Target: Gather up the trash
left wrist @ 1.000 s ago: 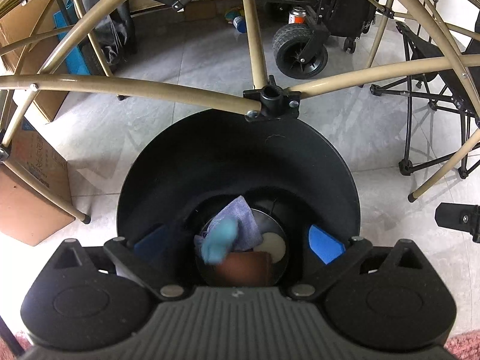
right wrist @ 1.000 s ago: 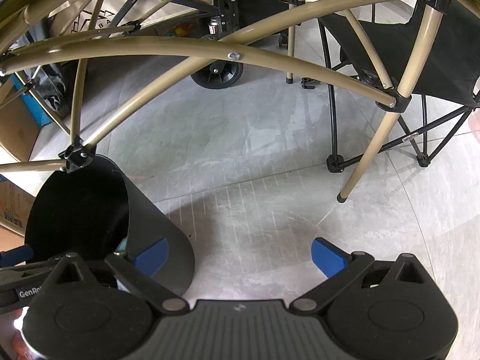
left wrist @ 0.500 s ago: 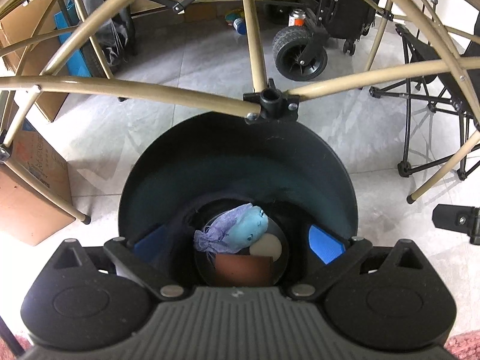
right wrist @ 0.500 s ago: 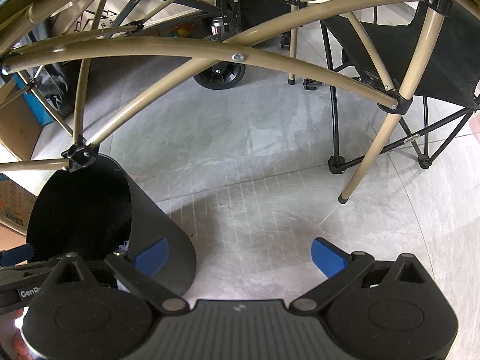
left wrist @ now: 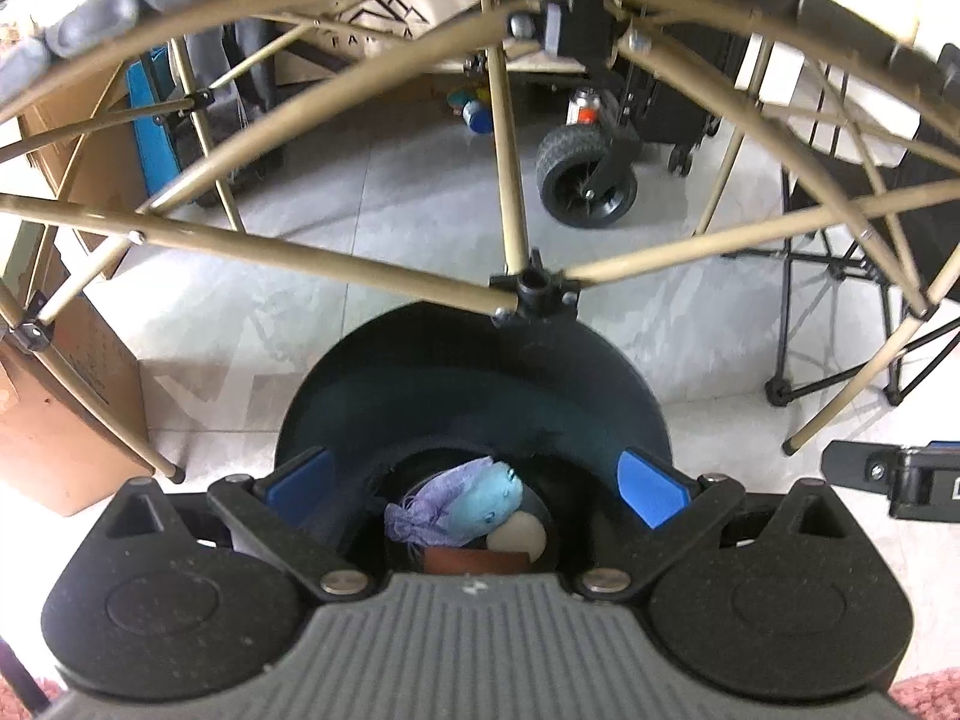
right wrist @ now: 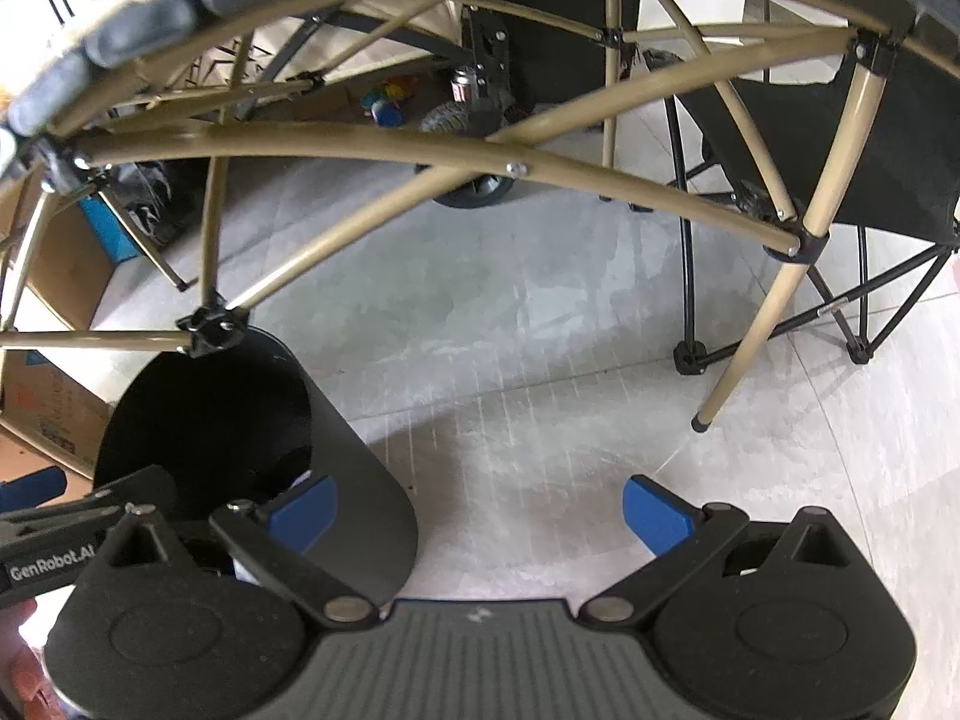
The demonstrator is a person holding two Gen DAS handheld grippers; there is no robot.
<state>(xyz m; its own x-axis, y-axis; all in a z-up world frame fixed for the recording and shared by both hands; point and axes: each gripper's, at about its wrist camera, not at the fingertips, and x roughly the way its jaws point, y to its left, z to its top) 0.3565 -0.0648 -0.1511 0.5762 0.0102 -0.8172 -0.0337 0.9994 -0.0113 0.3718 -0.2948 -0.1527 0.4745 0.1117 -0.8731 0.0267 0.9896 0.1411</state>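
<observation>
The left claw (left wrist: 474, 480) hangs over the mouth of the black bin (left wrist: 420, 372), its blue pads spread apart and holding nothing. Straight below, on the bin's bottom, lie a blue-and-purple wad (left wrist: 462, 507), a pale disc (left wrist: 517, 537) and a brown piece (left wrist: 474, 561), touching one another. The right claw (right wrist: 474, 510) is likewise apart and empty, over bare floor (right wrist: 540, 360) just beside the bin (right wrist: 336, 480), with no trash visible under it. Tan table legs (left wrist: 300, 252) cross over the bin's far rim, and their black joint (left wrist: 534, 294) sits just above it. I judge the drop done, so the step in hand is pulling the left claw clear: lift it straight up and back toward the near rim, keep the pads apart, and stay off the joint and legs so the bin is not tipped
</observation>
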